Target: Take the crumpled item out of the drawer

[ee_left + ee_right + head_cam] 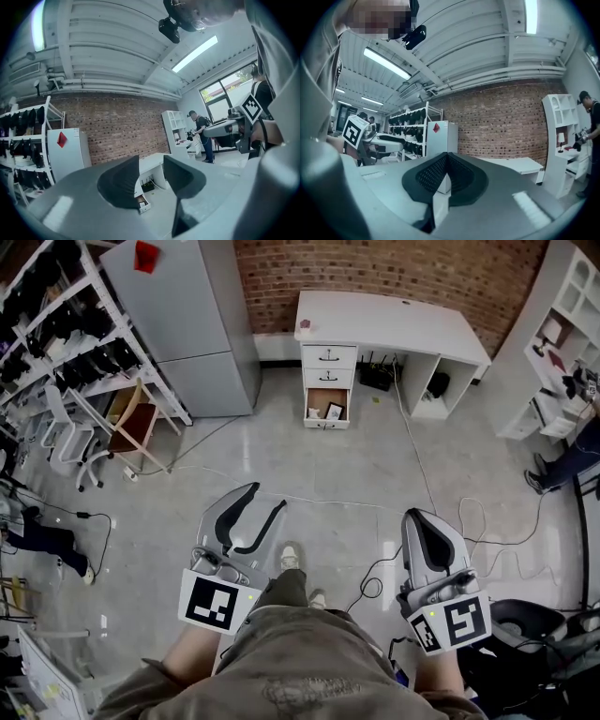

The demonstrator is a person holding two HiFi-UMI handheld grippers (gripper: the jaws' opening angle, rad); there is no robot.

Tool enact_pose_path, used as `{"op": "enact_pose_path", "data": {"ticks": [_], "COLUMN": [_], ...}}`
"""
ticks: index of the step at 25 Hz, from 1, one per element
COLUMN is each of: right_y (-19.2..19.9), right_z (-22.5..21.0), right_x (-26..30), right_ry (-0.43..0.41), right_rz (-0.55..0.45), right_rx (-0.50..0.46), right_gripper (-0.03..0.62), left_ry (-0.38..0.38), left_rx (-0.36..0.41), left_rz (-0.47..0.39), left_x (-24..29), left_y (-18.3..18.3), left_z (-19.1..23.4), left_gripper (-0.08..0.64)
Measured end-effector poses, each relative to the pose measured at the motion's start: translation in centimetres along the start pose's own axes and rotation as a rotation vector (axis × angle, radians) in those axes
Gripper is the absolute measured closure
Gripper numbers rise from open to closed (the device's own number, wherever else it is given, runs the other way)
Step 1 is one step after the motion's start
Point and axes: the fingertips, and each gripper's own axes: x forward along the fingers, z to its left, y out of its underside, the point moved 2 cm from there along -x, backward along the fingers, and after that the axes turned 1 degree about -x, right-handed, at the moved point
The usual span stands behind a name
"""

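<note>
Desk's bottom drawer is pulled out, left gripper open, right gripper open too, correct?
No: the right gripper is shut, jaws together on nothing, per the right gripper view. The left gripper is open and the bottom drawer is pulled out.

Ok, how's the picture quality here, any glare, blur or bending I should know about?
Head view: evenly lit, soft sheen on the pale floor, shelves bowed by the wide lens. Left gripper view: the window is very bright, the ceiling light glares, the open left gripper looms soft. Right gripper view: dark rounded corners, the shut right gripper slightly blurred.
</note>
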Motion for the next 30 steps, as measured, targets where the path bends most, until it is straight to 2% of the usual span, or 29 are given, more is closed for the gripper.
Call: {"op": "enact_pose_path", "data": {"ticks": [7, 13, 22, 30], "right_y": [0.9, 1.7, 2.3, 2.3], "right_z": [-0.1, -1.8, -4.9, -6.9], "right_x": [3.3, 8.8, 21.5, 33.6], "right_ry": [-0.028, -0.046, -0.050, -0.039], "right_rz": [0.026, 0.051, 0.101, 0.127], "right_rx": [0.003, -0.003, 0.022, 0.028], "right_gripper": [0.565, 0.565, 0.565, 0.565], "left_ry": [-0.012, -0.020, -0.005, 0.025], "left_rx": [0.011, -0.005, 0.031, 0.009], "left_rz": [0.019, 0.036, 0.105, 0.139], "left_x": [2.1, 6.5, 15.9, 23.6], "left_y": [1.2, 2.8, 5.9, 8.9], "left_z": [2.7, 6.8, 16.8, 25.3], "left_gripper": [0.408, 0.408, 0.408, 0.408]}}
